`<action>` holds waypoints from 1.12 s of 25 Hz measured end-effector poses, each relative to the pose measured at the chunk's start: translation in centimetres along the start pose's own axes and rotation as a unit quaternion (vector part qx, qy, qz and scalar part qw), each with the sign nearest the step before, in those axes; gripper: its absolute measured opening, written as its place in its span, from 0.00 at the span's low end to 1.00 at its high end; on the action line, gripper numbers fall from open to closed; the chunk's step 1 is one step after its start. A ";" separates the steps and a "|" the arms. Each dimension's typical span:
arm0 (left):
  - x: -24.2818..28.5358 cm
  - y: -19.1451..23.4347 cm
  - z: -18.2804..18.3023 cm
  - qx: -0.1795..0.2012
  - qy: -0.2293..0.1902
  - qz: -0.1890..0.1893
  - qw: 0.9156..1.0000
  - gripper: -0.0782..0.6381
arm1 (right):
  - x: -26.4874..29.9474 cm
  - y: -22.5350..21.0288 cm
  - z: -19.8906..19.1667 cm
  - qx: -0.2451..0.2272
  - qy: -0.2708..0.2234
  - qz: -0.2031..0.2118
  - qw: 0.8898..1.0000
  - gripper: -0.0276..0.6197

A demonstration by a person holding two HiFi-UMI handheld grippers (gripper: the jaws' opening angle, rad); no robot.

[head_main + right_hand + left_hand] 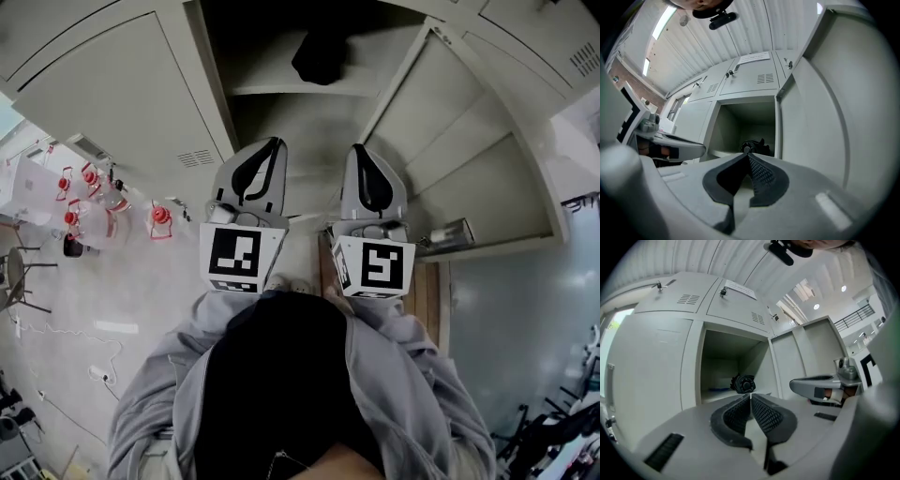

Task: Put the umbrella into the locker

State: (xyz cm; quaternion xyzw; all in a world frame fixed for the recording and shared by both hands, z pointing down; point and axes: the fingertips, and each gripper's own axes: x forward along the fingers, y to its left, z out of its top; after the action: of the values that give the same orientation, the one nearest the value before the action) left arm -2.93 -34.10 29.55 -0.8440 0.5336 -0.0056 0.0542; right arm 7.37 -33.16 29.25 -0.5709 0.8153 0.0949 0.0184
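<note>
the black folded umbrella (321, 56) lies on the shelf inside the open locker (262, 58), at the top centre of the head view. the left gripper (270, 150) and right gripper (362, 155) sit side by side below it, outside the locker. both have their jaws clenched together on nothing. in each gripper view the umbrella shows just above the closed tips, apart from them.

Umbrella (321, 54): black. Locker (122, 94): off-white. Left gripper (272, 142) and right gripper (361, 148): grey, black mesh-textured pads (766, 416), black-and-white square markers. Bottles (159, 217): red tops. Sleeve (150, 394): grey.
</note>
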 end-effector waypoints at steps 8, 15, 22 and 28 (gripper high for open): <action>-3.5 -1.1 -4.4 -0.017 0.017 0.011 1.000 0.13 | -3.2 2.3 -4.5 0.004 0.044 0.019 0.999 0.04; -3.8 -1.5 -4.8 -0.021 0.013 0.005 1.000 0.13 | -4.0 2.7 -5.0 0.010 0.042 0.020 0.999 0.04; -3.7 -2.3 -4.9 -0.019 0.014 -0.009 1.000 0.13 | -4.2 2.6 -5.0 0.008 0.042 0.019 0.999 0.04; -3.6 -2.4 -5.2 -0.019 0.018 -0.015 1.000 0.13 | -4.1 2.9 -5.1 0.012 0.042 0.023 0.999 0.04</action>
State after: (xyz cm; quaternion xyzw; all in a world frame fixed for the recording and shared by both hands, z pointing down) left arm -2.69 -30.32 35.15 -0.8528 0.5213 -0.0114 0.0280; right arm 6.48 -29.31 35.18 -0.5553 0.8293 0.0615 -0.0116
